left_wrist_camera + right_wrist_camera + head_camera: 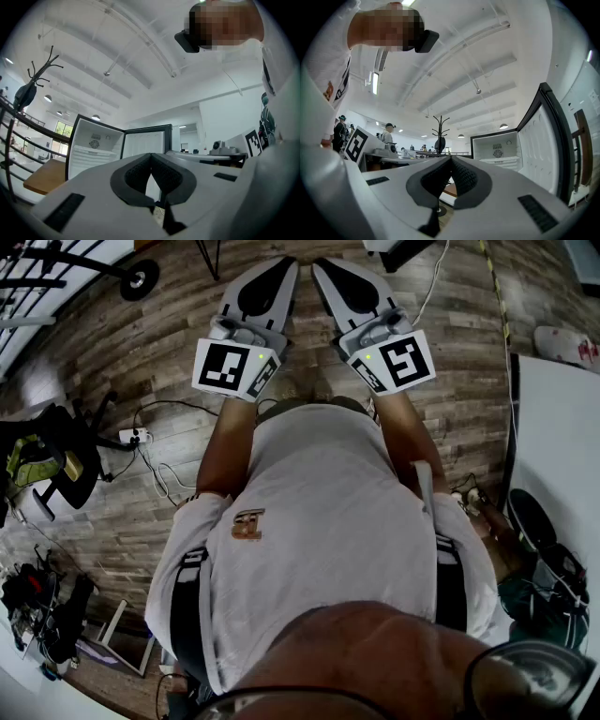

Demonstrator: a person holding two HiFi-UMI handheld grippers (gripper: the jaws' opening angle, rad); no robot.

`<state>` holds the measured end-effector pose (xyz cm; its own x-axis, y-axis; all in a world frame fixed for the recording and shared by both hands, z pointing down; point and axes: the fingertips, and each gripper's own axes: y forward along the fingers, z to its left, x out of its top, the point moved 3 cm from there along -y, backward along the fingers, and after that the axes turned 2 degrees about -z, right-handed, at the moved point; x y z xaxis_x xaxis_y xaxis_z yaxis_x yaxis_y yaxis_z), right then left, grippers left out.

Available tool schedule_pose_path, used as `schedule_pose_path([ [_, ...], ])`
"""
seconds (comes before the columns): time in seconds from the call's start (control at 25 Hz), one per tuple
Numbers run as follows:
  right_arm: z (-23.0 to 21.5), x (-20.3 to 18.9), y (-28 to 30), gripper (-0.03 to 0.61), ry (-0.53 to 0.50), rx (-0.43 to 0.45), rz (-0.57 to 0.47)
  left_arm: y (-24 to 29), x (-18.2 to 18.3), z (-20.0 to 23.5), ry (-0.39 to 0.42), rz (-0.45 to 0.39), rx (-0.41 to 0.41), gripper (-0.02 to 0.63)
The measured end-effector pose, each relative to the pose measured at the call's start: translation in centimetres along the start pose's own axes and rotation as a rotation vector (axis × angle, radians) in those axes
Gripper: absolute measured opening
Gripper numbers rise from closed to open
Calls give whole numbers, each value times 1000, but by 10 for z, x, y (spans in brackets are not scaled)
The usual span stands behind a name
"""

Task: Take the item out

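Your left gripper and right gripper fingers are both closed, empty. Fridge stands open at 12 o'clock, item not visible; go in closed and you'd just shove it.

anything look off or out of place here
Nothing looks spilled, broken or askew. The fridge stands with its door swung wide open, and the part of its inside that shows holds no item. The left tool and right tool are both shut and empty.
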<state>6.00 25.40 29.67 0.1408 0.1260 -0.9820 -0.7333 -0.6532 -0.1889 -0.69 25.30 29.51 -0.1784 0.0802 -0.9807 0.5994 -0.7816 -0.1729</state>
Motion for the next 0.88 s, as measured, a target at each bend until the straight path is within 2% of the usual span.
schedule_pose_path([
  [0.32, 4, -1, 20, 34, -5, -14, 5, -2, 0, 21, -12, 10, 0, 18],
  [0.88, 1, -21, 62, 34, -67, -114, 69, 3, -8, 74, -16, 3, -53, 18],
])
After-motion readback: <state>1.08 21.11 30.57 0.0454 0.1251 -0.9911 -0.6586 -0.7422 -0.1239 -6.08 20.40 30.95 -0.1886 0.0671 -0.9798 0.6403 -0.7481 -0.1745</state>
